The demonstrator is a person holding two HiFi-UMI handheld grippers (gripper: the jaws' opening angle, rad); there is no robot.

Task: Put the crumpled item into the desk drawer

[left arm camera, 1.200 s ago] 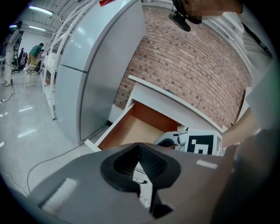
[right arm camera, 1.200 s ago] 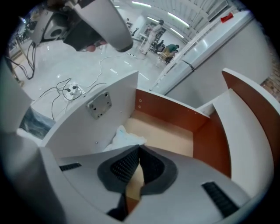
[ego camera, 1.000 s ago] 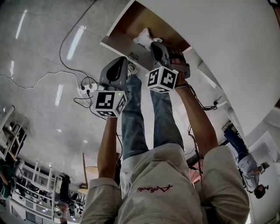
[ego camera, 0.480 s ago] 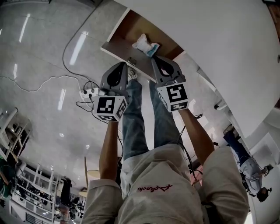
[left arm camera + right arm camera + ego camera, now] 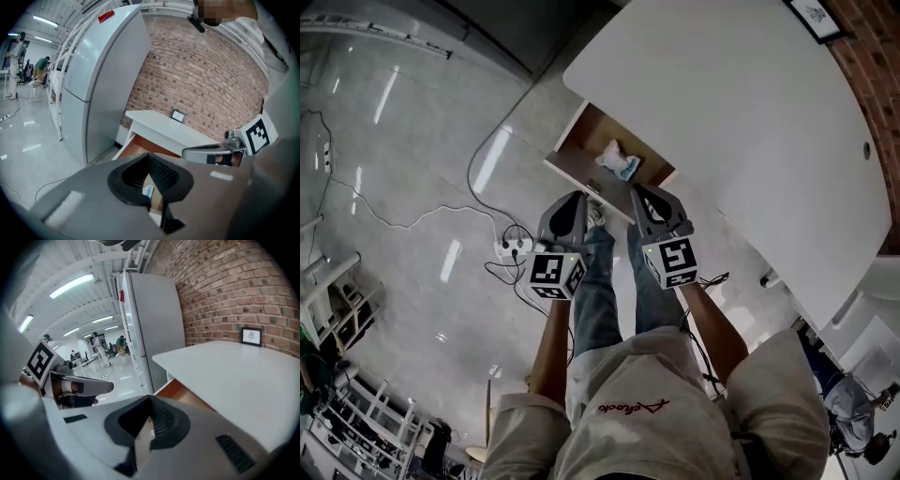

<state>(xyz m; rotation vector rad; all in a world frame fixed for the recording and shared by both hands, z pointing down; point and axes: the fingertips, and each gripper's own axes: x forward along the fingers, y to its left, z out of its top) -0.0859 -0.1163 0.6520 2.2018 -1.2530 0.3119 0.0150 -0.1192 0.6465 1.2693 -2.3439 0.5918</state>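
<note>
Evidently the left claw and right claw are closed, empty: the crumpled item lies ahead of them inside the drawer.

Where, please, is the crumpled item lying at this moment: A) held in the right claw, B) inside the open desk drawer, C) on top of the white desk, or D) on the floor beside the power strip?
B: the head view shows the crumpled item resting on the brown bottom of the open drawer under the desk.
</note>
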